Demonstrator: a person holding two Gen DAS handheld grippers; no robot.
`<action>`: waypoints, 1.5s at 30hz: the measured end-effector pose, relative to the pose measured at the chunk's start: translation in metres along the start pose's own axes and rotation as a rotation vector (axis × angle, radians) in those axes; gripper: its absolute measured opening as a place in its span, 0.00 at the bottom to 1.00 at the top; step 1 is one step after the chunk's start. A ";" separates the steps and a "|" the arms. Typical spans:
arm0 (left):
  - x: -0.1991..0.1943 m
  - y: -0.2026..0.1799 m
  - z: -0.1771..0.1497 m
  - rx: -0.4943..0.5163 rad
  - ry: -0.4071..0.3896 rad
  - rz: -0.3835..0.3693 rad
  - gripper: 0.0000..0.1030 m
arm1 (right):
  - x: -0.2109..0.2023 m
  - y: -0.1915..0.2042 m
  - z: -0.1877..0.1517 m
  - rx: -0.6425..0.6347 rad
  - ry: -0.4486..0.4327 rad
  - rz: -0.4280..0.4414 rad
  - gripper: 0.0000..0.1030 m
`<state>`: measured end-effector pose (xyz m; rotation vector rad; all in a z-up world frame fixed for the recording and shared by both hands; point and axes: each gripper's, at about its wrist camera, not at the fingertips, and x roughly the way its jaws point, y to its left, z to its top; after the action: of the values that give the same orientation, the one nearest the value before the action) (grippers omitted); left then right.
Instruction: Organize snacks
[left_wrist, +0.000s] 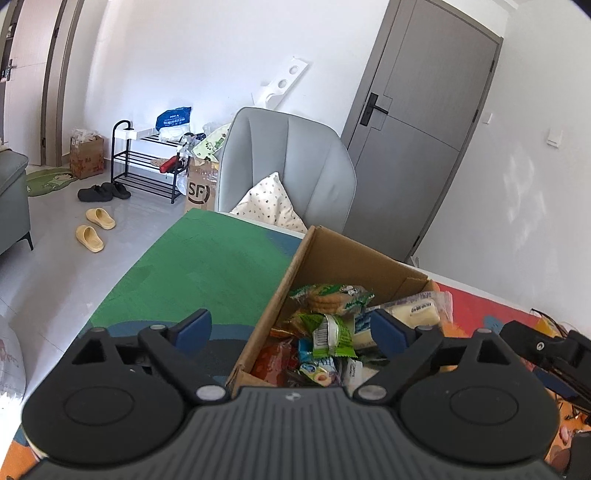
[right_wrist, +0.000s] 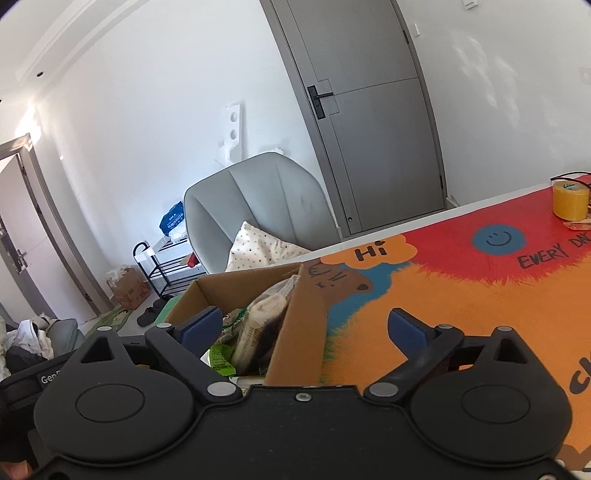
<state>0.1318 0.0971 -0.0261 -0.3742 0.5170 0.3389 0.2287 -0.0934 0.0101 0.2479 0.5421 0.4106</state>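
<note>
Black claws (left_wrist: 291, 328) (ribbed housing), blue pads (right_wrist: 199, 326) — silver rivets

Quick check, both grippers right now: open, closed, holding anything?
Left gripper: open, holding nothing, its jaws straddling the left wall of the cardboard box.
Right gripper: open, holding nothing, straddling the box's right wall.

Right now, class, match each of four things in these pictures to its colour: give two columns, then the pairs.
Things:
1. slippers
2. door
3. tape roll
4. gripper pads

Colours:
A. grey
B. blue
C. pale yellow
D. yellow-orange

Pairs: 1-C, 2-A, 3-D, 4-B
</note>
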 end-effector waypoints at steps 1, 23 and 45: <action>0.000 -0.003 -0.003 0.012 0.006 -0.002 0.90 | -0.003 -0.004 -0.001 0.008 -0.002 -0.006 1.00; -0.045 -0.059 -0.023 0.196 -0.009 -0.086 1.00 | -0.072 -0.057 -0.014 0.043 -0.017 -0.096 1.00; -0.102 -0.072 -0.028 0.341 -0.006 -0.138 1.00 | -0.141 -0.052 -0.012 -0.048 -0.039 -0.140 1.00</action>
<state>0.0657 0.0001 0.0250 -0.0773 0.5296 0.1141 0.1289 -0.2006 0.0458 0.1704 0.5073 0.2817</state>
